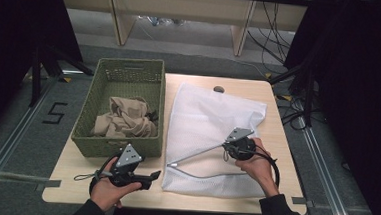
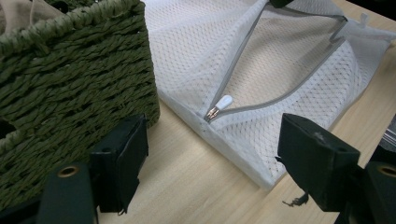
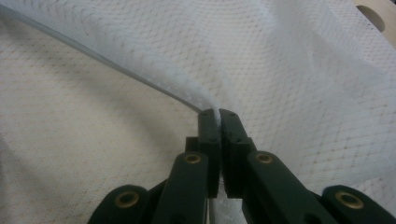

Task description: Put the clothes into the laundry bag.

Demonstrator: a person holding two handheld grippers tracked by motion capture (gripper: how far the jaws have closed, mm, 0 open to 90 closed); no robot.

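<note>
The white mesh laundry bag (image 1: 212, 134) lay flat on the right half of the wooden table (image 1: 74, 180), just beside the green woven basket (image 1: 118, 148) that stood on the left part. The right gripper (image 1: 226, 146) was over the middle of the bag, and its jaws were closed on the upper edge of the bag's opening, along the grey zipper band (image 1: 195, 155). This edge was lifted from the lower layer, so the mouth of the bag stood open like a narrow triangle that pointed to the left. The left gripper (image 1: 149, 177) was at the near left, in front of the basket and just left of the bag's near left corner; its jaws stood wide apart and nothing was between them.

The high view showed the whole arrangement, also the beige cloth (image 1: 125, 121) that lay crumpled inside the basket. The left gripper view showed a detail that was too small from above: the white zipper pull (image 2: 223, 103) rested at the closed end of the zipper, where the two grey bands met, beyond the open jaws and near the basket's corner (image 2: 140, 70). The right gripper view showed the grip from close: the two jaws pressed together with a thin fold of mesh (image 3: 215, 112) between their tips, and under it the lower layer of the bag (image 3: 70, 154).
</note>
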